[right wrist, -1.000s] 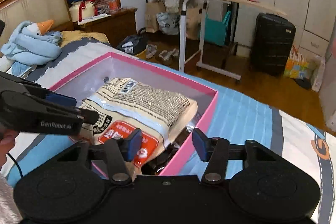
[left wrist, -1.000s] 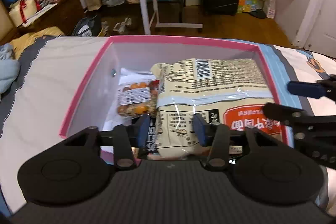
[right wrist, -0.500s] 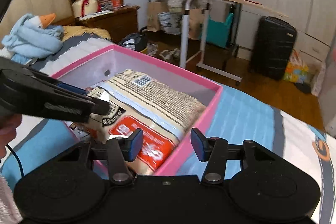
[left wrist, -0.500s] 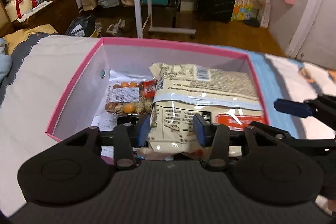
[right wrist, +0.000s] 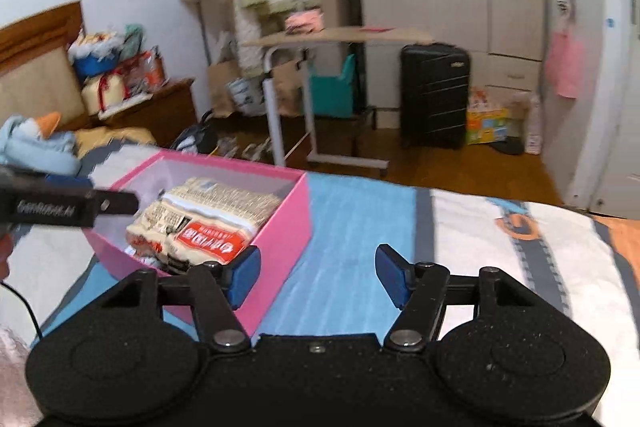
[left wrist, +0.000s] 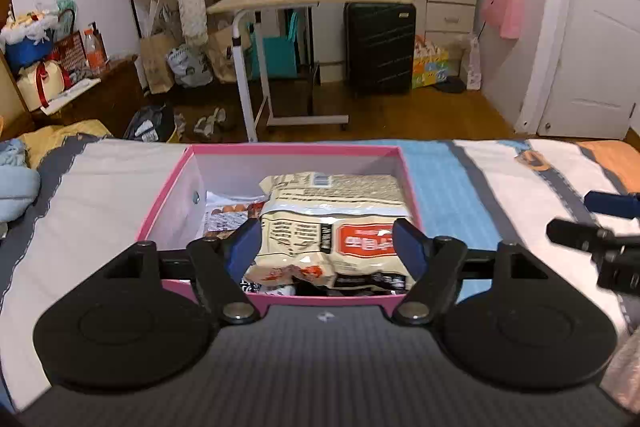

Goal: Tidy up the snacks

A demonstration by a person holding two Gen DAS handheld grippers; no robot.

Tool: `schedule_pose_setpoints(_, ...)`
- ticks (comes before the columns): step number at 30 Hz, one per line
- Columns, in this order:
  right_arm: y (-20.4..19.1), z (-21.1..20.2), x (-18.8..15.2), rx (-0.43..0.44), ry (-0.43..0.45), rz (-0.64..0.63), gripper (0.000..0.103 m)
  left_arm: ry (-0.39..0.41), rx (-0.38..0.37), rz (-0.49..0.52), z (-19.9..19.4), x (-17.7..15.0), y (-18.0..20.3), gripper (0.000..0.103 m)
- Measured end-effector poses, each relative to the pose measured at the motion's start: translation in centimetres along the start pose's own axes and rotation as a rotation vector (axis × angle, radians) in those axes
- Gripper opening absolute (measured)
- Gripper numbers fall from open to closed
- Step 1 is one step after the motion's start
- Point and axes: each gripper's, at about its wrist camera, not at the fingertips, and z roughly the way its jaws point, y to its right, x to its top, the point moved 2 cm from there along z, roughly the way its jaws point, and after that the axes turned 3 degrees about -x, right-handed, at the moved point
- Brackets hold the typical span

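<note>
Large noodle pack (left wrist: 332, 223) lying in pink box (left wrist: 168, 195) on the bed, hiding most of a smaller snack bag (left wrist: 230, 213) at its nine o'clock, seen only from left wrist. Left gripper (left wrist: 326, 247) just spread apart, gripping nothing. Right gripper (right wrist: 316, 277) likewise, blurred, over blue bedsheet (right wrist: 352, 227).

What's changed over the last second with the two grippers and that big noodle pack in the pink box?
Both grippers have let go and backed away. The left gripper held the noodle pack; its jaws have just been opening and now stand clear. The right gripper, jaws also just opening, has swung off the box onto the blue bedspread. The pack stays in the pink box, atop the other snacks.
</note>
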Motion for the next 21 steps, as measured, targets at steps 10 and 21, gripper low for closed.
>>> schedule_pose_setpoints(10, 0.5, -4.5, 0.0, -0.171, -0.012, -0.082, 0.089, 0.056, -0.013, 0.030, -6.0, -0.2, 3.8, 0.091)
schedule_pose_setpoints(21, 1.4, -8.0, -1.7, -0.254, -0.072, 0.019, 0.102, 0.013, 0.007, 0.053, -7.9, -2.4, 6.5, 0.103)
